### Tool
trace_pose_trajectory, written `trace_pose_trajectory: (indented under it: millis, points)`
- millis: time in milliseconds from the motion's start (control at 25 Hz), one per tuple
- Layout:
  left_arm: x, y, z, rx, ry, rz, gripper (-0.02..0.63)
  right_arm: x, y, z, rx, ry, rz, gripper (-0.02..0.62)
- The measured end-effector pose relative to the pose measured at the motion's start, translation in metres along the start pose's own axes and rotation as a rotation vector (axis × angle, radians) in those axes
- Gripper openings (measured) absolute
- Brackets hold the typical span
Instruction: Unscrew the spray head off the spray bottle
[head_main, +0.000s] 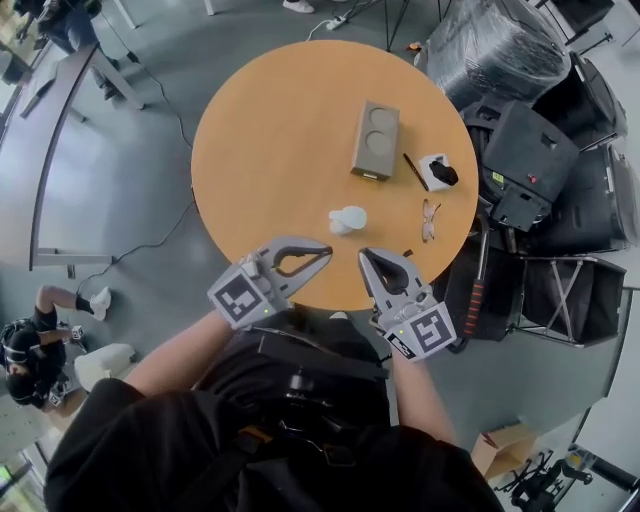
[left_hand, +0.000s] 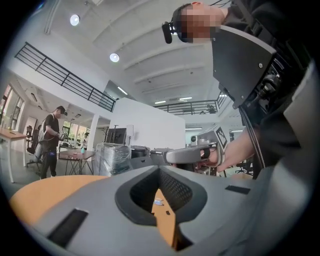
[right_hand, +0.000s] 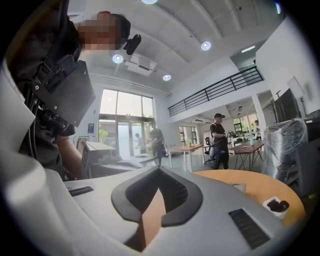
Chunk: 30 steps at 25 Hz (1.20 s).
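Both grippers are shut and hold nothing: the left gripper (head_main: 322, 252) and the right gripper (head_main: 366, 256) each show their own pads meeting at the tip, with only bare table (head_main: 260, 130) seen through the gap behind. The bottle (head_main: 348, 219), small and white, sits on the table just beyond the two tips and between them, untouched. It seems to lie on its side, and which end is the spray head I cannot tell. The step in hand is the reach. To do it well, I would open both sets of jaws before closing in, then take the body low and firm with one gripper and the spray head with the other. The turning gripper should line up with the bottle's long axis. So light a thing may skid or roll if nudged by a closed tip. As for pose, both grippers lie about level over the near edge of the table, angled inward so the tips nearly face each other. The forearms run back to the body, and the marker cubes face up.
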<state>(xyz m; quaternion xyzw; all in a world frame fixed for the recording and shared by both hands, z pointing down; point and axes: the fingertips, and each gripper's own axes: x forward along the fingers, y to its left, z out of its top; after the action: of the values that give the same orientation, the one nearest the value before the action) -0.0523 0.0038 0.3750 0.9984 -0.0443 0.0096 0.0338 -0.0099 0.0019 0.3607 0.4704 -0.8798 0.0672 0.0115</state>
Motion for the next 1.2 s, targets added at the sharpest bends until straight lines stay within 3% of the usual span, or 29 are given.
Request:
trace_pose_trajectory:
  millis: [120, 360, 440, 720, 880, 1200]
  points:
    - [0.002, 0.014, -0.018, 0.039, -0.001, 0.002, 0.002, 0.007, -0.012, -0.012, -0.009, -0.001, -0.019, -0.006]
    - [0.019, 0.048, -0.078, -0.054, 0.037, 0.036, 0.014, 0.019, -0.048, -0.04, -0.026, -0.049, -0.019, -0.006]
    - [0.026, 0.052, -0.101, -0.07, 0.048, 0.034, 0.046, 0.019, -0.058, -0.058, -0.028, -0.042, -0.012, -0.006]
    - [0.045, 0.067, -0.189, -0.08, 0.114, 0.083, 0.071, 0.019, -0.087, -0.121, -0.005, -0.019, -0.016, 0.005]
    - [0.059, 0.084, -0.239, -0.128, 0.126, 0.118, 0.071, 0.018, -0.103, -0.161, 0.021, -0.002, -0.022, 0.006]
    - [0.076, 0.1, -0.316, -0.082, 0.158, 0.168, 0.1, 0.016, -0.114, -0.231, 0.072, 0.019, -0.038, 0.006]
